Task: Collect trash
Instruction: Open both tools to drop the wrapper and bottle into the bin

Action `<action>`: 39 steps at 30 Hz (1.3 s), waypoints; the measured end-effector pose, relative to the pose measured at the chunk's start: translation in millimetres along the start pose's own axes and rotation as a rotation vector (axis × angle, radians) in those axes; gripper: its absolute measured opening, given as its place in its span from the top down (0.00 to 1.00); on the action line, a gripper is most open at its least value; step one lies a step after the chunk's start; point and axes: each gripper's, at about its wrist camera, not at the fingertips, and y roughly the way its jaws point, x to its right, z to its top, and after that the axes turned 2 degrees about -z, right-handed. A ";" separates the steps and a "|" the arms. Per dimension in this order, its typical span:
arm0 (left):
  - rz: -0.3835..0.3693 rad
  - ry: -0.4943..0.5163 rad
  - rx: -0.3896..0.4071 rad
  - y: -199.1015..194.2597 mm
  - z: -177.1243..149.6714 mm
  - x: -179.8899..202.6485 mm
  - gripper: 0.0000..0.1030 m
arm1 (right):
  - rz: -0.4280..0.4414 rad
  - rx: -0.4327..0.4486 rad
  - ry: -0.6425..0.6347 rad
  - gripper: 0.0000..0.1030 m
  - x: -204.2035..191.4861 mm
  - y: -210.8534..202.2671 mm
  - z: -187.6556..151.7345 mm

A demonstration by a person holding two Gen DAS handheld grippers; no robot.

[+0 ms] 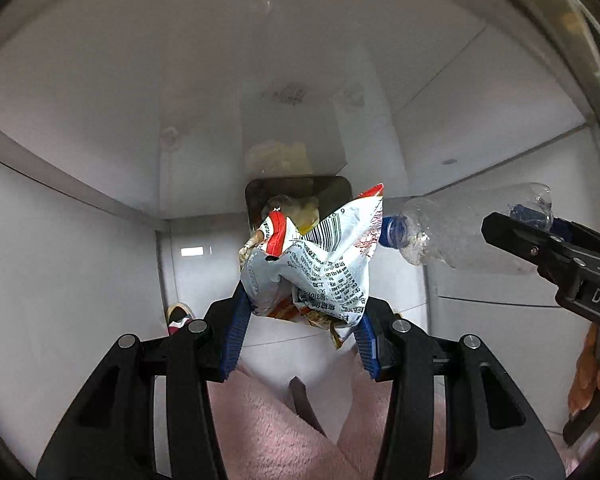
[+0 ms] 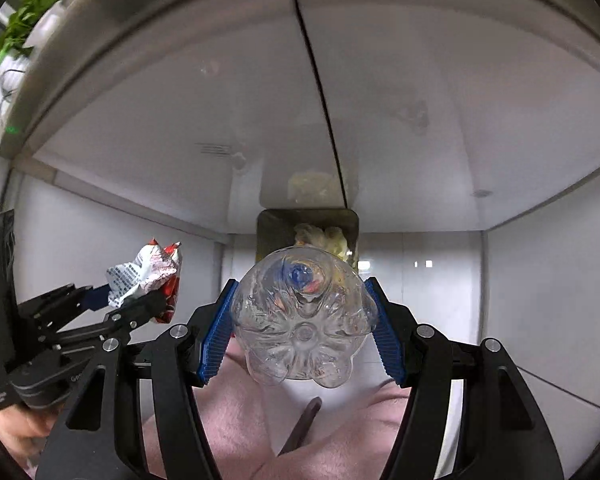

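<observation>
My left gripper [image 1: 304, 304] points down and is shut on a crumpled white and red snack wrapper [image 1: 320, 264]. Past the wrapper, far below, a small dark bin [image 1: 332, 192] stands on the floor with yellowish trash in it. My right gripper [image 2: 301, 284] is shut on a clear plastic bottle [image 2: 304, 320], seen bottom-first, its blue cap pointing down toward the bin [image 2: 268, 224]. In the left wrist view, the bottle [image 1: 460, 232] and the right gripper [image 1: 532, 236] hang at the right. In the right wrist view, the left gripper [image 2: 128, 296] with the wrapper [image 2: 148, 276] hangs at the left.
White glossy cabinet walls [image 1: 80, 260] close in around the bin on three sides. A person's pink-clad legs [image 1: 260, 420] and a shoe [image 1: 178, 314] are below the grippers. A hand [image 1: 592, 376] holds the right gripper's handle. A green plant [image 2: 24, 20] is at the upper left.
</observation>
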 end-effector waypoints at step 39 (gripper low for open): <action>0.031 0.053 0.049 -42.9 32.0 10.2 0.08 | -0.013 0.034 -0.011 0.07 -11.1 -33.3 30.2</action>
